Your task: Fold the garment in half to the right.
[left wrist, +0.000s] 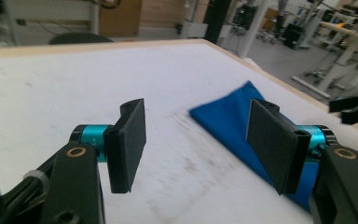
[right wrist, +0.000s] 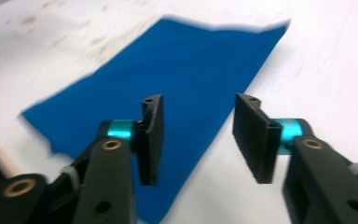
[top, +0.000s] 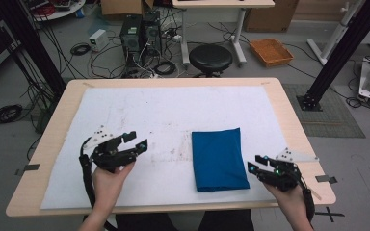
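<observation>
Jaws of both grippers stand apart, nothing between them. The landmark is the folded blue cloth rectangle (top: 219, 159), which lies flat on the white sheet (top: 173, 110) covering the light wooden table (top: 289, 115), a bit right of the table's centre & toward the person's side. The left gripper (top: 136, 140), held in the person's left hand (top: 108, 183), is well left of the cloth, above the sheet, jaws pointing toward the cloth. In the left gripper view the cloth (left wrist: 228, 121) is beyond the right-side jaw pad. The right gripper (top: 256, 162), in the right hand (top: 289, 199), is just beside the cloth's right edge near its closer corner; touching or not, I cannot tell. In the right gripper view the cloth (right wrist: 177, 70) lies under & beyond the spread jaws, w/ blurred edges.
</observation>
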